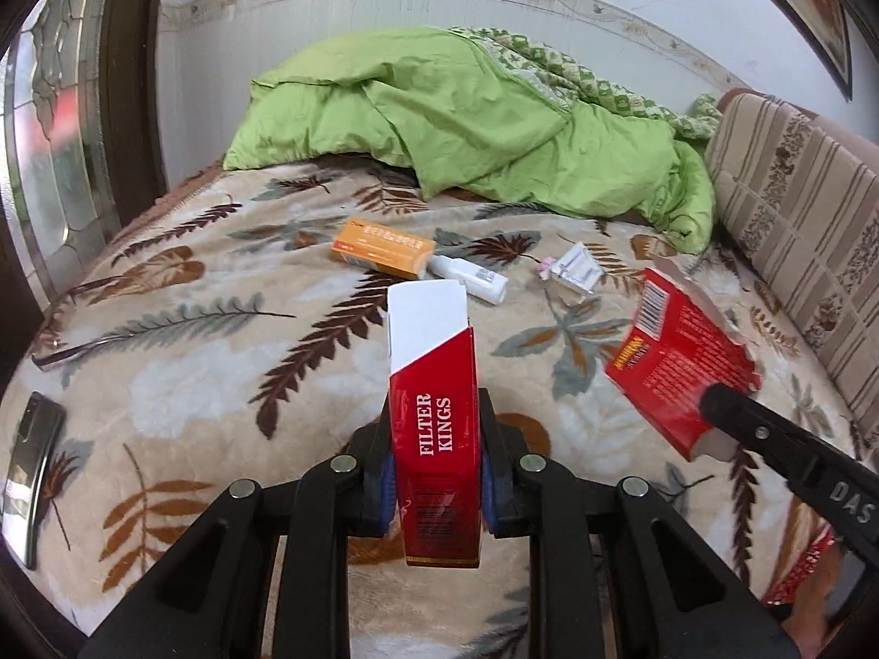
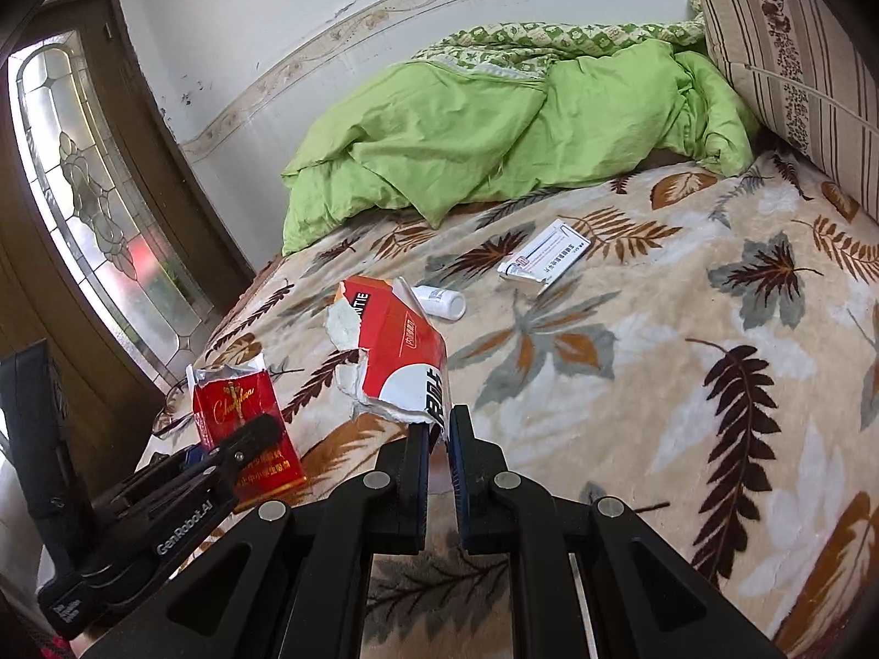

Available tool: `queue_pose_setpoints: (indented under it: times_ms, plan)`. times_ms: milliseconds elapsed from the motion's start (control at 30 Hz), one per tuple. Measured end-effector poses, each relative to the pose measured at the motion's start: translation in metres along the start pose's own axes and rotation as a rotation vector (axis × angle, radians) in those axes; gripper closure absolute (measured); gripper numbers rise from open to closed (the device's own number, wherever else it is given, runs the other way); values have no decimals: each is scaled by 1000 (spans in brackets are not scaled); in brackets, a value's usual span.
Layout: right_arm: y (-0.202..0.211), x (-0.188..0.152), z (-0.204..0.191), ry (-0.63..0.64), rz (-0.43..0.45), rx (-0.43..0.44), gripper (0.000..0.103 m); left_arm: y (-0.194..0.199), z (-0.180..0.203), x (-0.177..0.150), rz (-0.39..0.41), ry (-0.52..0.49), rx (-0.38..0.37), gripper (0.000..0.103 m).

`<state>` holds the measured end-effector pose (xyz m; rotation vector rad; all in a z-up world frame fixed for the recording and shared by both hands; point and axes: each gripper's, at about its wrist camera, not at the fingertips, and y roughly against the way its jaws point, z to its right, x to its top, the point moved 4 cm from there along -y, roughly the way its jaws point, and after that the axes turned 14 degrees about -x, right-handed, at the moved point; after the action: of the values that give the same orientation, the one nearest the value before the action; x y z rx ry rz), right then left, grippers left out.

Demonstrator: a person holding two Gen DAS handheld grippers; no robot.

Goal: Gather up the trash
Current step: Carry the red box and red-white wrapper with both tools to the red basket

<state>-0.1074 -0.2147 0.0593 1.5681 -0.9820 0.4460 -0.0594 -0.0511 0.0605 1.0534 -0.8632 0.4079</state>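
Note:
My left gripper (image 1: 437, 434) is shut on a red cigarette pack (image 1: 434, 412) marked "FILTER KINGS", held upright above the bed; it also shows in the right wrist view (image 2: 241, 423). My right gripper (image 2: 438, 428) is shut on a torn red and white carton (image 2: 398, 346), held above the blanket; the carton also shows in the left wrist view (image 1: 678, 362). On the blanket lie an orange box (image 1: 383, 247), a white bottle (image 1: 472, 280) and a small white packet (image 1: 577, 272). The bottle (image 2: 442, 299) and packet (image 2: 546, 258) show in the right wrist view too.
The bed has a leaf-patterned blanket (image 1: 220, 340) with a crumpled green quilt (image 1: 467, 115) at the far side. A striped headboard cushion (image 1: 796, 230) runs along the right. A dark phone (image 1: 30, 461) lies at the left edge. A glass door (image 2: 93, 208) stands on the left.

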Motion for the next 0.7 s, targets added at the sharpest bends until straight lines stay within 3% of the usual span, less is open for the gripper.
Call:
queue_pose_setpoints:
  times_ms: [400, 700]
  plan:
    - [-9, -2, 1, -10, -39, 7, 95, -7, -6, -1, 6, -35, 91, 81]
    - [-10, -2, 1, -9, -39, 0, 95, -6, 2, 1, 22, -85, 115, 81]
